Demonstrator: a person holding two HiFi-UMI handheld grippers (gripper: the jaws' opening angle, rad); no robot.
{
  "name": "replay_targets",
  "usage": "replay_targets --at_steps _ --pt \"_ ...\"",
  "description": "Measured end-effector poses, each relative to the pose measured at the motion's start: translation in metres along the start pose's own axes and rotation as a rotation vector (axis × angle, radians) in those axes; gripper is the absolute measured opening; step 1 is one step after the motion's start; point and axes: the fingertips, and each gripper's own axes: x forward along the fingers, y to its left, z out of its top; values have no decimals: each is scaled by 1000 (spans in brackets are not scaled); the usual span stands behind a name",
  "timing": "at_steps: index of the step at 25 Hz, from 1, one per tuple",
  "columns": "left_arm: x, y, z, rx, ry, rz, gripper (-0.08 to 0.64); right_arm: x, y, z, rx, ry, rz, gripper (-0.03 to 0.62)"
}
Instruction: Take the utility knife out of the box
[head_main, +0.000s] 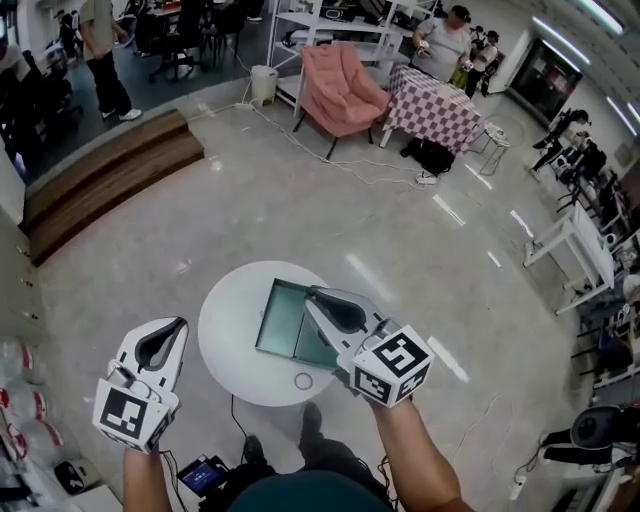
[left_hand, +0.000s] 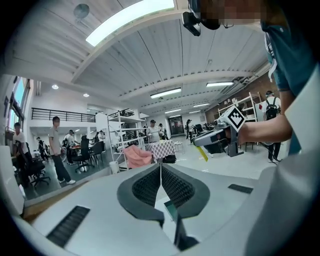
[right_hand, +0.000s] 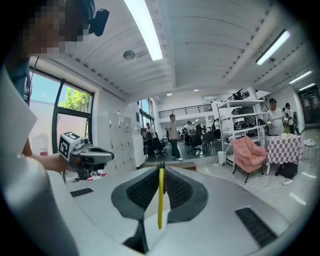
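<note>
- The right tool (right_hand: 161, 170) is clenched on the knife (right_hand: 160, 197), a thin yellow strip standing on edge between its jaws.
- The left gripper view shows the same strip hanging from the right tool in open air, with nothing under it.
- From this I judge the lift done: the knife is out of the box (head_main: 275, 320) and raised above it.
- The box lies open on the round white bench (head_main: 225, 330), and the right tool hangs over its near side.
- What may be left is to carry the knife clear and set it down; the task names no place for it.
- The left tool (left_hand: 160, 167) is clenched on nothing, with its jaw tips meeting, and is held off to the left of the bench.
- In the head view the right tool covers the knife wholly, and part of the box floor as well.
- Which end of the knife is gripped, and whether the blade is out, is too small to tell.
</note>
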Motion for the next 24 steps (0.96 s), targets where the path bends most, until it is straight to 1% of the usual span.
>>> replay_targets --at_steps 2,4,7,9,10,12,14,16,18,20,22,24 --pt "-3 -10 6 -6 -38 -31 21 -17 4 14 18 -52 -13 62" --pt "-5 -19 8 -9 -54 -45 21 -32 6 21 21 -87 -25 62" --pt "-13 -32 19 0 -66 -56 21 -59 12 33 9 -121 -51 63" --pt "-17 -35 34 14 -56 -49 21 -74 15 47 4 -138 -67 61" --pt "-18 -34 43 18 -54 -50 21 -78 17 56 1 -142 -73 62" --pt "-20 -20 58 20 -70 -75 21 -72 20 78 -1 -147 -87 61" --pt "-22 -1 64 23 -74 -88 21 -59 26 89 -4 -150 -102 62" --pt "-23 9 48 27 -63 -78 21 -48 32 76 -10 -150 -110 63" --pt "-11 21 12 23 -65 -80 21 -26 27 46 -17 -145 -118 63" --pt "16 45 -23 17 -71 -94 21 9 9 21 -21 -138 -135 61" --pt "39 65 -40 15 -74 -106 21 35 -8 10 -22 -135 -149 62" --pt "53 77 -47 17 -73 -112 21 50 -19 6 -22 -135 -156 61"
